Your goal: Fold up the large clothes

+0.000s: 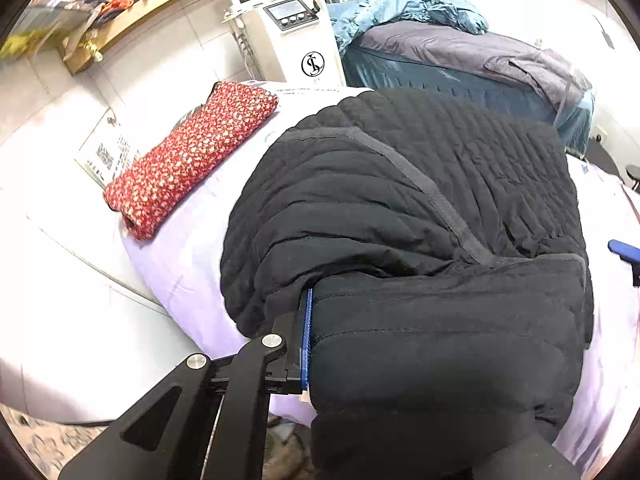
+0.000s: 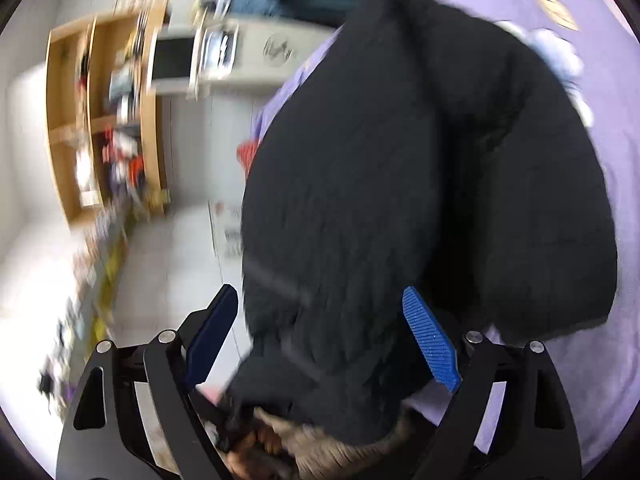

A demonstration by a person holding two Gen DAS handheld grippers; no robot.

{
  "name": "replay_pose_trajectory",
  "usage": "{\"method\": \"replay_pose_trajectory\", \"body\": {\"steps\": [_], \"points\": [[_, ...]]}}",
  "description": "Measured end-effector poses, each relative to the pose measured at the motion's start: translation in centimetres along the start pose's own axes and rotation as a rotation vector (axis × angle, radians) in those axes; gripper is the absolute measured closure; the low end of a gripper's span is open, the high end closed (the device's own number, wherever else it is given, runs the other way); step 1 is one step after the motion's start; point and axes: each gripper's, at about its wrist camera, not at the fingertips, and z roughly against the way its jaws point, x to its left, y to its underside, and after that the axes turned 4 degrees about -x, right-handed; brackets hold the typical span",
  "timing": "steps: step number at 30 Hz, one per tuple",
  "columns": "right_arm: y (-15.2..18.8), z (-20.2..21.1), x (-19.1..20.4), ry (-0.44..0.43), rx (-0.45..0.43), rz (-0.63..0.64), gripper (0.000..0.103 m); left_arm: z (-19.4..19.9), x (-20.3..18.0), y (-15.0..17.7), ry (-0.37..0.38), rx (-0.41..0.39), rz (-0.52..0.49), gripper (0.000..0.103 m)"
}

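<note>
I count one black jacket (image 1: pixel 420 208) and one red cloth (image 1: pixel 188 156) at ten o'clock. My left gripper (image 1: pixel 310 344) pinches the jacket, its far finger hidden. My right gripper (image 2: pixel 320 340) is spread, that view blurred.

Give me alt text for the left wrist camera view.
A black quilted jacket lies heaped on a lilac-sheeted bed, and the left gripper has its jaws shut on its near fold. A folded red floral garment lies beside it on the sheet.
</note>
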Motion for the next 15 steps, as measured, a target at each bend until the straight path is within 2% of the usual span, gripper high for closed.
{"method": "replay_pose_trajectory", "body": {"steps": [3,5,7,8,9,10,12,15], "points": [[-1.3,-2.2,-1.8,0.174,-0.020,0.015,0.018,-0.6,3.7,1.6,0.027,0.009,-0.020,0.095],[-1.0,-4.3,-2.5,0.171,-0.008,0.016,0.018,-1.4,5.9,2.1,0.042,0.010,-0.055,0.095],[-0.4,-6.4,-3.7,0.099,-0.001,-0.056,0.020,-0.5,7.6,2.9,0.060,0.008,-0.084,0.095],[-0.2,-7.4,-4.0,0.049,-0.003,-0.085,0.030,-0.7,8.0,2.9,0.067,0.010,-0.100,0.095],[0.2,-8.4,-4.0,-0.003,-0.007,-0.106,0.049,-1.0,8.4,3.0,0.074,0.011,-0.116,0.095],[0.7,-9.0,-3.4,-0.026,-0.023,-0.105,0.059,-1.2,8.4,3.3,0.083,0.011,-0.138,0.095],[1.4,-9.5,-1.7,-0.051,-0.080,-0.042,0.086,-1.8,9.0,3.3,0.096,0.014,-0.175,0.096],[3.1,-7.4,0.5,-0.132,-0.200,0.010,0.094,-3.0,9.1,2.0,0.122,0.017,-0.232,0.096]]}}
